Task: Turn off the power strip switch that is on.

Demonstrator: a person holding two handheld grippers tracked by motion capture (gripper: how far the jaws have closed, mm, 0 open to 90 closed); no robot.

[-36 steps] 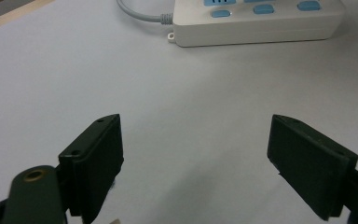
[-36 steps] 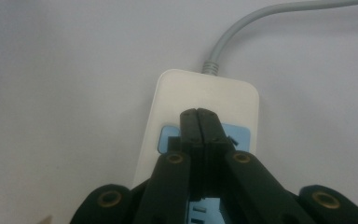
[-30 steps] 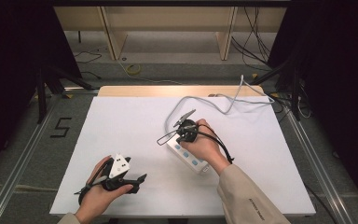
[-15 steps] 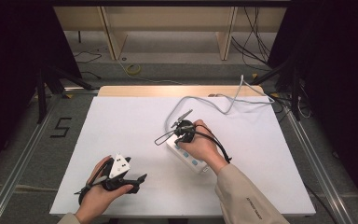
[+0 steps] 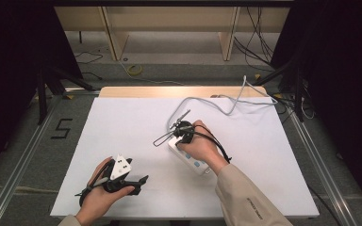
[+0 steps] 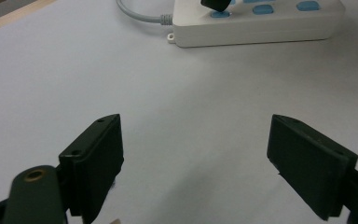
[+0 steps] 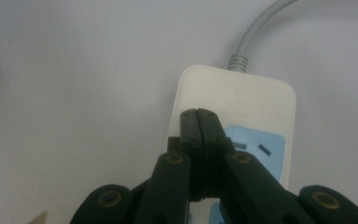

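left gripper (image 5: 139,180): lower left of the high view, held in the person's left hand (image 5: 99,188) near the front edge of the table; jaws wide apart with nothing between them, over bare white surface. In the left gripper view the two black pads (image 6: 98,161) stand at the frame's lower left and lower right, clear gap between.

table (image 5: 122,122): white top, wooden strip along the far edge, centre of the high view.

power strip (image 5: 188,155): white with light blue sockets, lying flat just right of the table's centre, long axis running diagonally toward the lower right; partly covered by the right hand (image 5: 202,146). In the left gripper view it sits along the top edge (image 6: 261,23), well apart from the left gripper's jaws. In the right gripper view it fills centre right (image 7: 235,93), one blue socket just right of the jaw tips.

right gripper (image 5: 181,127): centre of the high view, over the power strip's cable end; jaws pressed together with nothing seen between them, tips (image 7: 198,114) over the strip's white top face beside the blue socket. Contact with the strip: cannot tell.

cable (image 5: 226,106): grey, leaves the strip's upper end, loops across the upper right of the table and off the far right edge; seen at top right in the right gripper view (image 7: 256,32).
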